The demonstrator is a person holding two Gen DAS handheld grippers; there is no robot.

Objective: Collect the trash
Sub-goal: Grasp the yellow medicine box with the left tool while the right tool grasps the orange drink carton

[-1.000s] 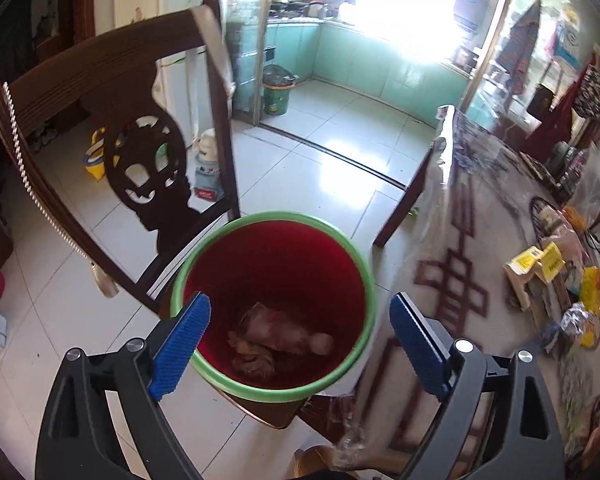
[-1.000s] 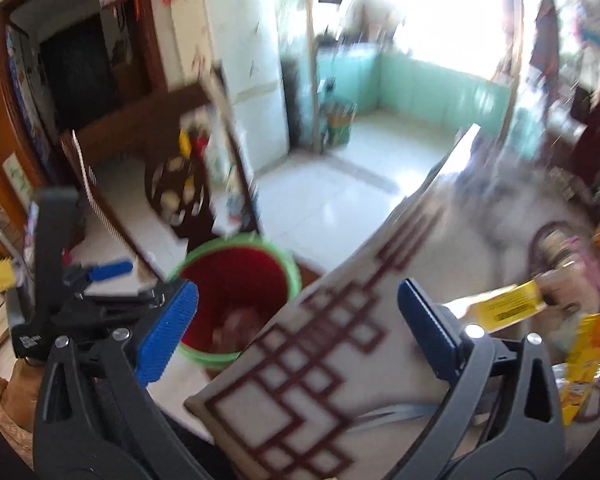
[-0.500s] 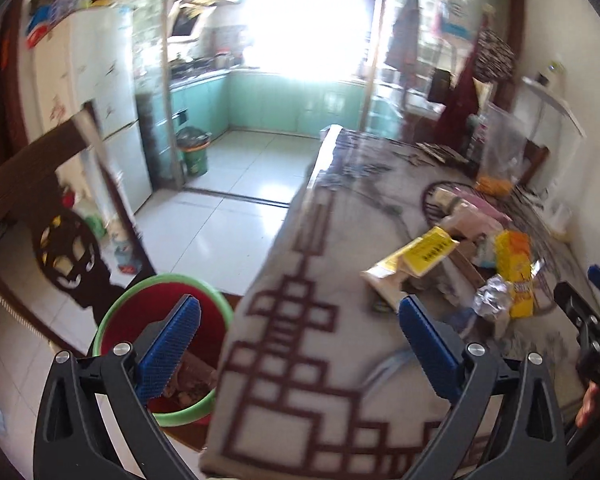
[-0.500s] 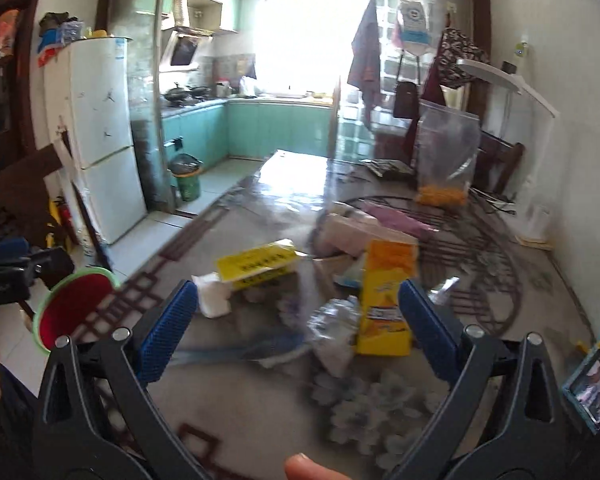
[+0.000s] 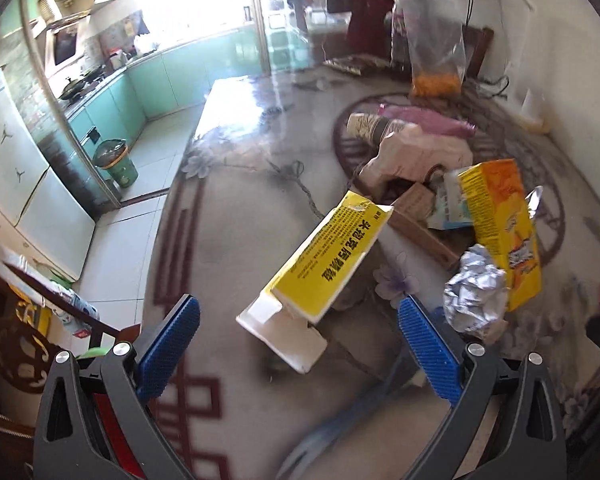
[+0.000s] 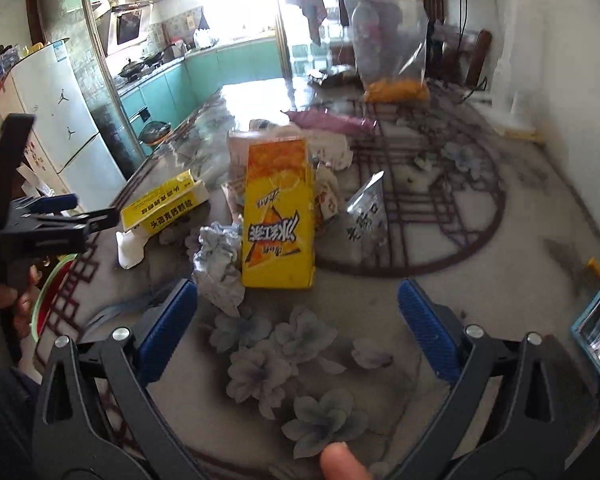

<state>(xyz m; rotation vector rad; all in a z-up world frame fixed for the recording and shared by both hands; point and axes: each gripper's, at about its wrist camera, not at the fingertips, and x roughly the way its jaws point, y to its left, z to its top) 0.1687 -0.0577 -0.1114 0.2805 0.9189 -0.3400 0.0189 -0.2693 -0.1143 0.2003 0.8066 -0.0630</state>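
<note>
Table (image 5: 240,168) cover: glossy clear plastic over printed cloth, strong glare at far end. Yellow box (image 5: 332,256): printed cardboard, slight sheen, white torn flap matt. Orange carton (image 6: 278,216): glossy coated card. Foil ball (image 5: 476,300): crumpled, shiny, metallic. Silver pouch (image 6: 368,216): glossy foil-like film, creased. Clear bag (image 5: 432,36): thin transparent plastic. Left gripper (image 5: 298,350) and right gripper (image 6: 298,328): matt black plastic arms, metal rivets; pads (image 5: 428,352) blue, rough dotted texture. Fridge (image 6: 60,120): smooth white, semi-gloss. Floor (image 5: 120,248): glossy tile.
</note>
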